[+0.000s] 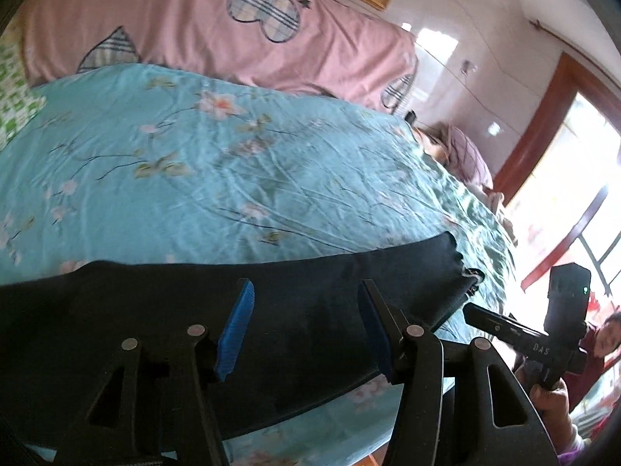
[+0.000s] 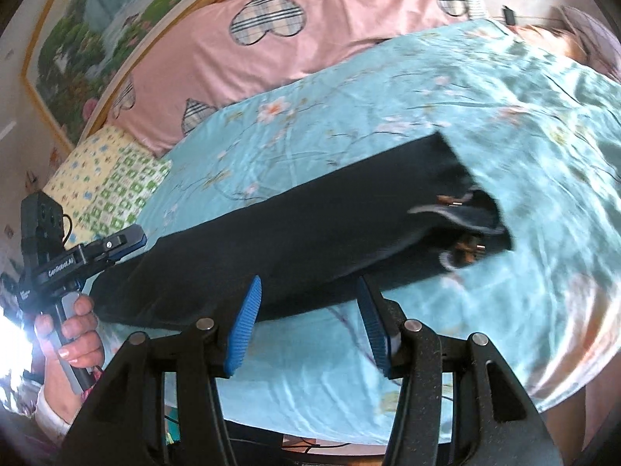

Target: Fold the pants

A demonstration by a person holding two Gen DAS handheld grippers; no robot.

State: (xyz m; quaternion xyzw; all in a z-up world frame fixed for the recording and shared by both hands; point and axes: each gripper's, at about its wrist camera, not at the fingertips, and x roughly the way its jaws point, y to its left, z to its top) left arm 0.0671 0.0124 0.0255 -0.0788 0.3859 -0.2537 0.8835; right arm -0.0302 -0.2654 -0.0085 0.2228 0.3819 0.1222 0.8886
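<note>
Dark navy pants [image 1: 217, 310] lie flat in a long strip on the turquoise floral bedsheet [image 1: 233, 178]. In the right wrist view the pants [image 2: 295, 233] run from lower left to the waistband end with white drawstrings [image 2: 458, 209] at right. My left gripper [image 1: 304, 318] is open, hovering over the middle of the pants, holding nothing. My right gripper [image 2: 308, 310] is open and empty over the near edge of the pants. The right gripper also shows at the right of the left wrist view [image 1: 477, 312]; the left gripper shows at the far left of the right wrist view [image 2: 128, 240].
A pink quilt with plaid hearts [image 1: 202, 27] lies along the far side of the bed. A yellow-green patterned pillow [image 2: 104, 182] is at the left. A framed painting [image 2: 89, 27] hangs behind. A person [image 1: 605, 338] and a window are at right.
</note>
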